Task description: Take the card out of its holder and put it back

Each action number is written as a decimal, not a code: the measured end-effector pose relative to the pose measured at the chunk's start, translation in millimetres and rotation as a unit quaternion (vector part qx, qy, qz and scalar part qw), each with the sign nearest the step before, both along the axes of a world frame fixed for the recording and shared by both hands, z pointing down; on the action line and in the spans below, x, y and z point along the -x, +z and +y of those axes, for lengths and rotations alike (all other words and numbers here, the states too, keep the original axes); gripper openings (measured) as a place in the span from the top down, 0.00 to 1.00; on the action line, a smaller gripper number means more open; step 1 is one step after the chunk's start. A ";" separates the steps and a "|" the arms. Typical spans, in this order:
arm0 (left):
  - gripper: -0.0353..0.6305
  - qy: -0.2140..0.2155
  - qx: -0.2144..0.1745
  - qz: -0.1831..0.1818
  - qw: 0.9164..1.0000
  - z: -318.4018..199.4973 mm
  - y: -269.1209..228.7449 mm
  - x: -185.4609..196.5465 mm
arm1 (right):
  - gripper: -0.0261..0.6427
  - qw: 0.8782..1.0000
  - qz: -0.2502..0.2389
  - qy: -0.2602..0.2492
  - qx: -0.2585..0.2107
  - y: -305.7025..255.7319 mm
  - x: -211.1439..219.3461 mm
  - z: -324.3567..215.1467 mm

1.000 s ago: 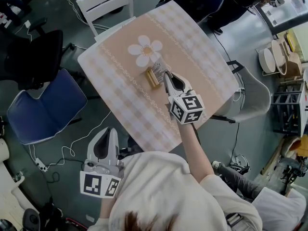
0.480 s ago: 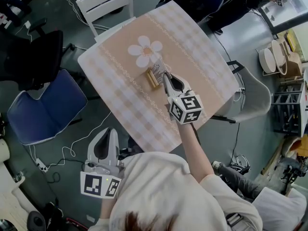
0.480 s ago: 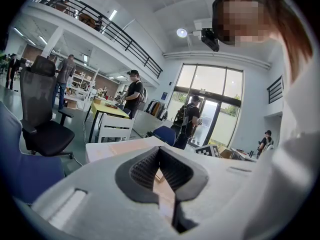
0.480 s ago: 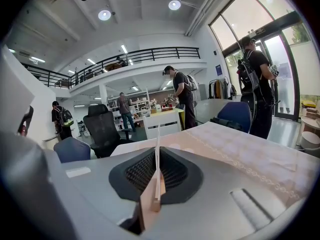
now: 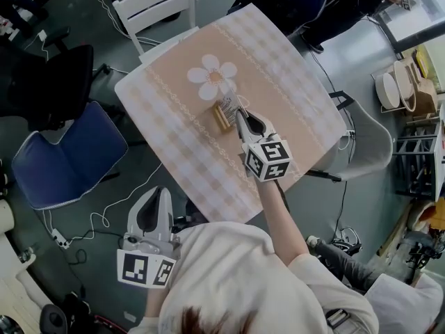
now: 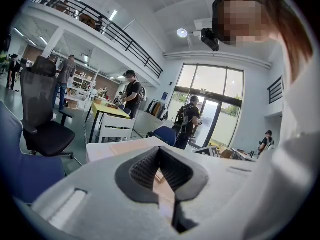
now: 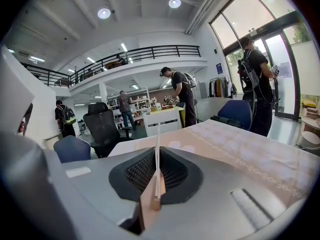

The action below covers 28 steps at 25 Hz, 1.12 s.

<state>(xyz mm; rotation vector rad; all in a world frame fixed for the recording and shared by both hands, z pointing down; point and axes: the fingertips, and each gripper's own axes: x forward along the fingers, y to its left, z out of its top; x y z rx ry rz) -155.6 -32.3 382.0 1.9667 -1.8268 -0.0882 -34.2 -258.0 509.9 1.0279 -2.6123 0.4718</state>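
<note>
On the checked tablecloth stands a small wooden card holder (image 5: 220, 119), just below the flower print. A white printed card (image 5: 229, 104) stands on edge right at the holder, pinched between the jaws of my right gripper (image 5: 240, 111), which is shut on it. In the right gripper view the card (image 7: 158, 149) runs edge-on between the dark pads, with the wooden holder (image 7: 151, 207) just under it. Whether the card's lower edge sits in the slot I cannot tell. My left gripper (image 5: 159, 192) hangs off the table over the floor, shut with nothing in it (image 6: 159, 149).
The table (image 5: 292, 110) is small and skewed in the head view. A white chair (image 5: 154, 4) stands at its far side, a blue chair (image 5: 62, 160) and a black office chair (image 5: 52, 82) at its left, a grey chair (image 5: 368, 145) at its right. Cables lie on the floor.
</note>
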 end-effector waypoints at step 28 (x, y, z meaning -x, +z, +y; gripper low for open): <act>0.95 0.005 0.000 -0.002 1.000 -5.1 -1.1 -0.3 | 0.94 1.000 0.021 -0.007 0.015 28.7 3.3 4.9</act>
